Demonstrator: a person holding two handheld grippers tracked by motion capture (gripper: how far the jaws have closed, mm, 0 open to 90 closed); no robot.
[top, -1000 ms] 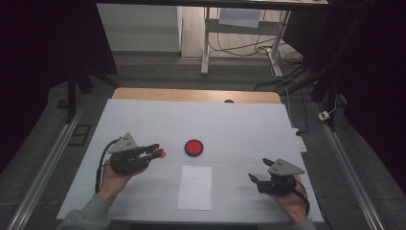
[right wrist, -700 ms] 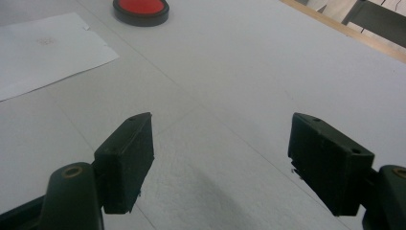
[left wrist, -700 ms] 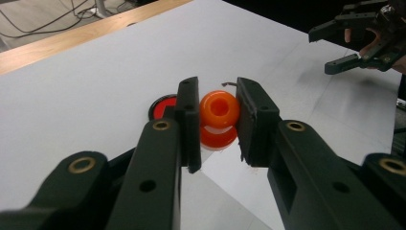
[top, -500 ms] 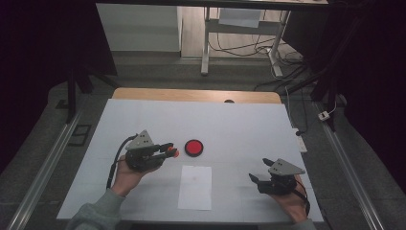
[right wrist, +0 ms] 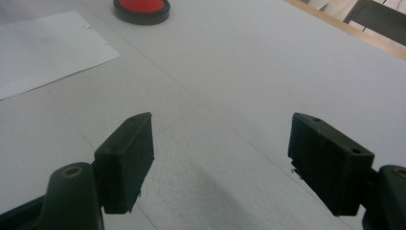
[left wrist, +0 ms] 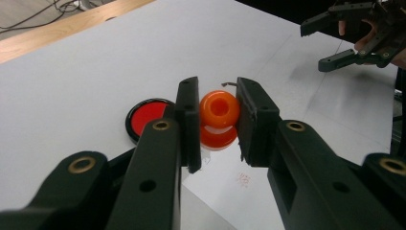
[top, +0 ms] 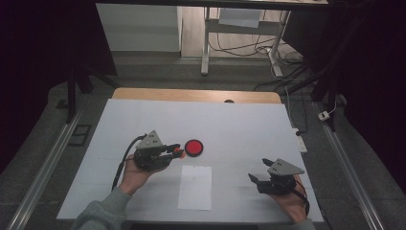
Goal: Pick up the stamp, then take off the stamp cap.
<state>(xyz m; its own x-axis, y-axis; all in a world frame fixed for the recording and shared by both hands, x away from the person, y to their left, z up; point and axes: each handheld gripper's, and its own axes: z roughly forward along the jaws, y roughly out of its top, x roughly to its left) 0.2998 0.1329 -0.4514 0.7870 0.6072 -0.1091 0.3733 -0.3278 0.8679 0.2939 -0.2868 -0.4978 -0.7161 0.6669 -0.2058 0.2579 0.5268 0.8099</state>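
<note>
A white-covered table (top: 239, 124) with a wooden far edge (top: 196, 95) is seen at centre frame. Beyond it, at upper centre, a metal-legged stand (top: 239, 43) and loose cables (top: 225, 48) are shown on a grey floor (top: 143, 67). Metal rails (top: 43, 167) are set along both sides. The surroundings are left dark.

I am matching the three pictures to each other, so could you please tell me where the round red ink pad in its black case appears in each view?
High view: the red ink pad lies mid-table, just right of the left gripper.
Left gripper view: left of centre, partly behind that gripper's jaw.
Right gripper view: at the top edge, left of centre.
Shared landmark: the white paper sheet beside the pad.
</note>
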